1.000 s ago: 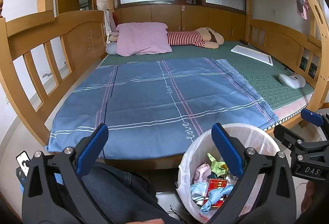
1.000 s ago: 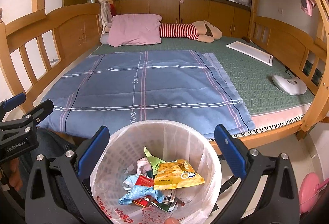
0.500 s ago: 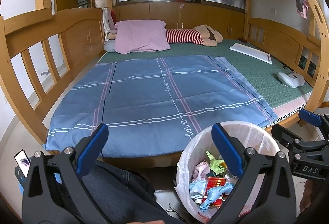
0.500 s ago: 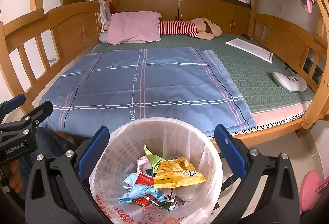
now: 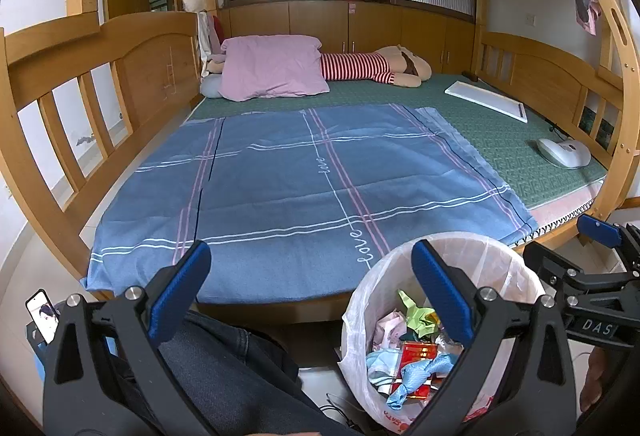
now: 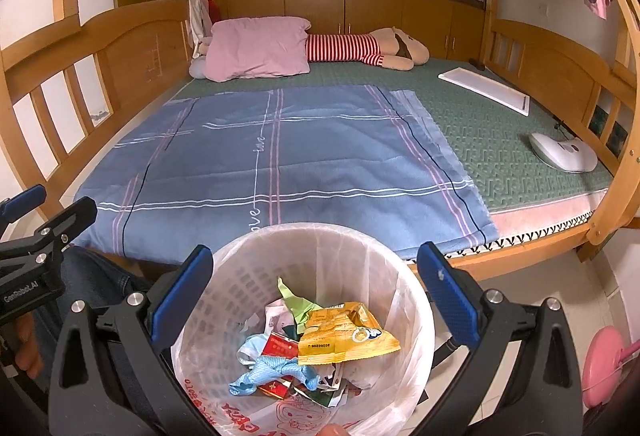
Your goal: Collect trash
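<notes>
Right now we hold the right hand-held gripper (image 6: pixel 314 286) spread wide and empty over the lined trash basket (image 6: pixel 320 240), which stands on the floor at the bed's (image 6: pixel 280 156) foot with a yellow snack wrapper (image 6: pixel 344 334) lying atop its litter. Our left hand-held gripper (image 5: pixel 310 286) is likewise parted, beside the basket.

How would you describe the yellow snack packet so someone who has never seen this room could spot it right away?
Find the white lined bin on the floor at the foot of the wooden bed. Look inside at the trash pile. The yellow snack packet lies crumpled on top, the only orange-yellow piece, beside a green wrapper and a light blue scrap.
</notes>
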`<state>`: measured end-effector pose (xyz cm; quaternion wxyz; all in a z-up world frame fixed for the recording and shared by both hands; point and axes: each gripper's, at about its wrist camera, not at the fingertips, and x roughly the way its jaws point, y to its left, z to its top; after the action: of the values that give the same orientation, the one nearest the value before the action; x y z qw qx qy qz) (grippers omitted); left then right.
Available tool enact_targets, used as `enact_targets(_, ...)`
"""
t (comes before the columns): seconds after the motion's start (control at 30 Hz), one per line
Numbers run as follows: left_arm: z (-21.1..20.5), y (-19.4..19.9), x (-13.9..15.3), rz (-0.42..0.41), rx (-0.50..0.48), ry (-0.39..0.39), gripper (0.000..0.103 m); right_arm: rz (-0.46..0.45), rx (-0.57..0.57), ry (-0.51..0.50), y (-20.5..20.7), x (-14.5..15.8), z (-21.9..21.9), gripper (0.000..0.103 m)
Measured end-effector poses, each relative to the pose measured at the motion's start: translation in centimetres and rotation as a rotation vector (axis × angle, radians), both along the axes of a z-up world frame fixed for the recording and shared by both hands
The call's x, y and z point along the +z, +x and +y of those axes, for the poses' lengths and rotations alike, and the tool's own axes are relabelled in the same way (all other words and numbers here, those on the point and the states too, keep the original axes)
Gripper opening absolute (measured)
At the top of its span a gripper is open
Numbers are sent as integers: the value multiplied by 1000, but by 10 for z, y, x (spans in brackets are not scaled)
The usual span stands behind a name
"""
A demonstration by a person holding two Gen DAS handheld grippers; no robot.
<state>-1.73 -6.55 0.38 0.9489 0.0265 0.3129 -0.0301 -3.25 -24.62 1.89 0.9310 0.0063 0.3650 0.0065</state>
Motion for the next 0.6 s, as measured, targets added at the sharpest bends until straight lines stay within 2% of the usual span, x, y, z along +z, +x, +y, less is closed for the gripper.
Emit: enact_targets(0.6, 3, 0, -2, -3, -19, -7, 100, 10, -11, 8, 2, -2, -7, 100)
